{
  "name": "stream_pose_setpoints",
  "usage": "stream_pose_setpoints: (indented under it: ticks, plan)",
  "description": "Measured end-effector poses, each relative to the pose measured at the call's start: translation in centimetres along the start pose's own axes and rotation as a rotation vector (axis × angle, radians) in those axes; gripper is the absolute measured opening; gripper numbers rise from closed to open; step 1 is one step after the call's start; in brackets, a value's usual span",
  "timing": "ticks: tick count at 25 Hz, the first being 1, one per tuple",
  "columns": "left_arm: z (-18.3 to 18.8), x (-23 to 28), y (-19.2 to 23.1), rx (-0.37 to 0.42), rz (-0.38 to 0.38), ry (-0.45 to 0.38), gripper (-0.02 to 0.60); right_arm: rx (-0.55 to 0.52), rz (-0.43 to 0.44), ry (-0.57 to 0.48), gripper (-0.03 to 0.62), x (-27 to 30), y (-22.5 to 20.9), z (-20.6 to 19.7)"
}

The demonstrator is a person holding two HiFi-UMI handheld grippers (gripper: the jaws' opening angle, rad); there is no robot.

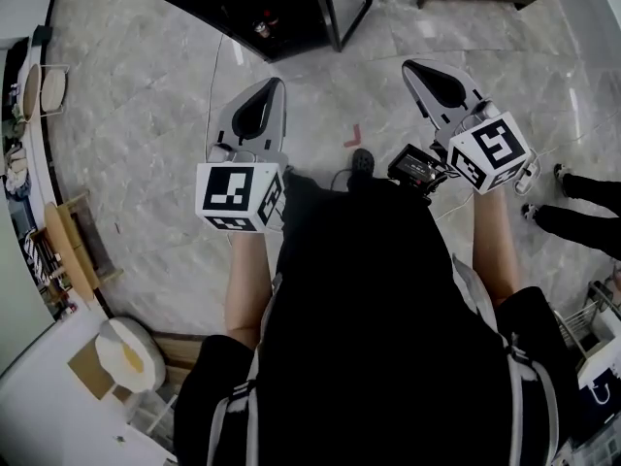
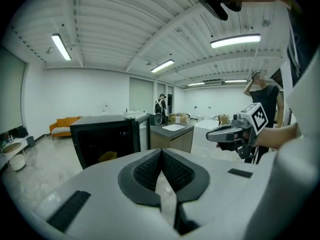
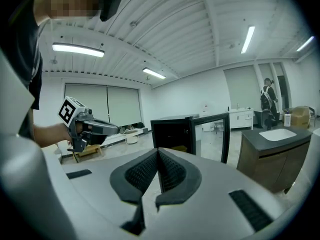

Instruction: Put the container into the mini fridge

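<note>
Fingers (image 2: pixel 145 171) of left gripper (image 1: pixel 276 85) pressed together, empty, right gripper (image 1: pixel 408 65) the same, mini fridge (image 2: pixel 102 139) door open

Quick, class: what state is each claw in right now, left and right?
Left claw: closed, holding nothing.
Right claw: closed, holding nothing.

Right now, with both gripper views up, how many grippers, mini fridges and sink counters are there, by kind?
Grippers: 2, the left gripper and the right gripper, both shut and empty
Mini fridge: 1, door open
Sink counter: 1
Total: 4
</note>
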State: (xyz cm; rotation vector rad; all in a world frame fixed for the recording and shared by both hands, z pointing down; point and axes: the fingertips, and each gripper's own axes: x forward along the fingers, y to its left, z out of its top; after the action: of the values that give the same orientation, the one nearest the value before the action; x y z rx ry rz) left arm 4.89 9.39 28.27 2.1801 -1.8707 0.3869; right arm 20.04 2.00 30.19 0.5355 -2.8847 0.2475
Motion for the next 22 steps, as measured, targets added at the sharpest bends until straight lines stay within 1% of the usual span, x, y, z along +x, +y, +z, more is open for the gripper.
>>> stream_pose_setpoints:
  ticks: [5, 11, 15, 18, 22]
  plan:
    - [-0.2, -3.0, -0.5, -0.062, -0.029, -0.039, 0.034, 0.016, -0.020, -0.042, 0.018, -1.3, 1.6, 1.0]
    - [-1.7, -4.8, -0.8, -0.115, -0.060, -0.044, 0.034, 0.058, -0.047, -0.047, 0.018, -2.6, 3.0, 0.3]
    - [-2.6, -5.7, -0.5, -0.131, -0.070, -0.034, 0.034, 0.082, -0.056, -0.054, 0.018, -3.0, 3.9, 0.2]
    - [-2.9, -6.3, -0.1, -0.137, -0.074, -0.037, 0.034, 0.099, -0.045, -0.054, 0.018, -2.9, 5.0, 0.2]
    - [-2.8, -6.5, 0.3, -0.135, -0.075, -0.043, 0.034, 0.087, -0.032, -0.047, 0.018, -2.4, 6.1, 0.2]
